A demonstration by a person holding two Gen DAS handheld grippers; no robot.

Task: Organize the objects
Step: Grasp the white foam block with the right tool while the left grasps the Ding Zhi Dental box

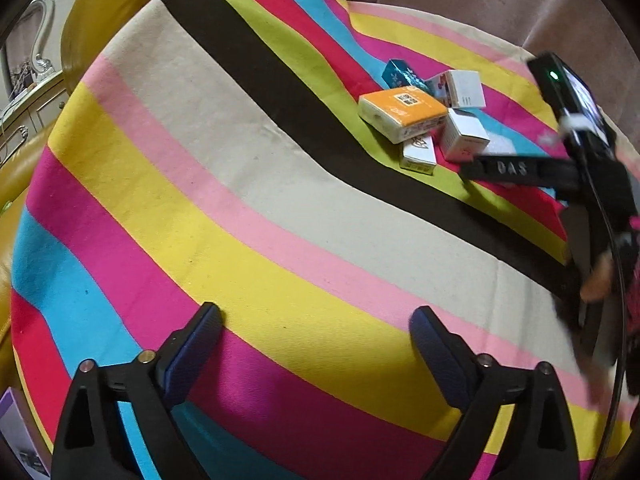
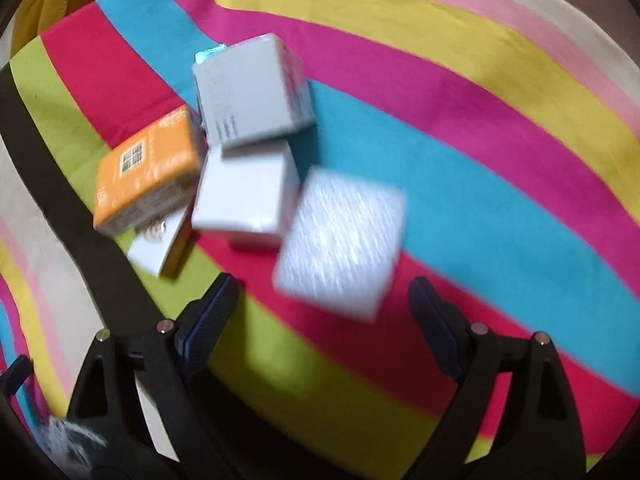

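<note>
left gripper (image 1: 316,320) spread, empty | right gripper (image 2: 324,292) spread, empty | teal box (image 1: 402,74) clear only in left view

"DAS" stands on the right gripper's finger (image 1: 512,168) (box print illegible).

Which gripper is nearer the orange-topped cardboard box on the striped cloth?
Right. The right gripper hangs open just short of the pile, the orange-topped cardboard box ahead to its left. The left gripper, open, sits far back across the striped cloth.
</note>
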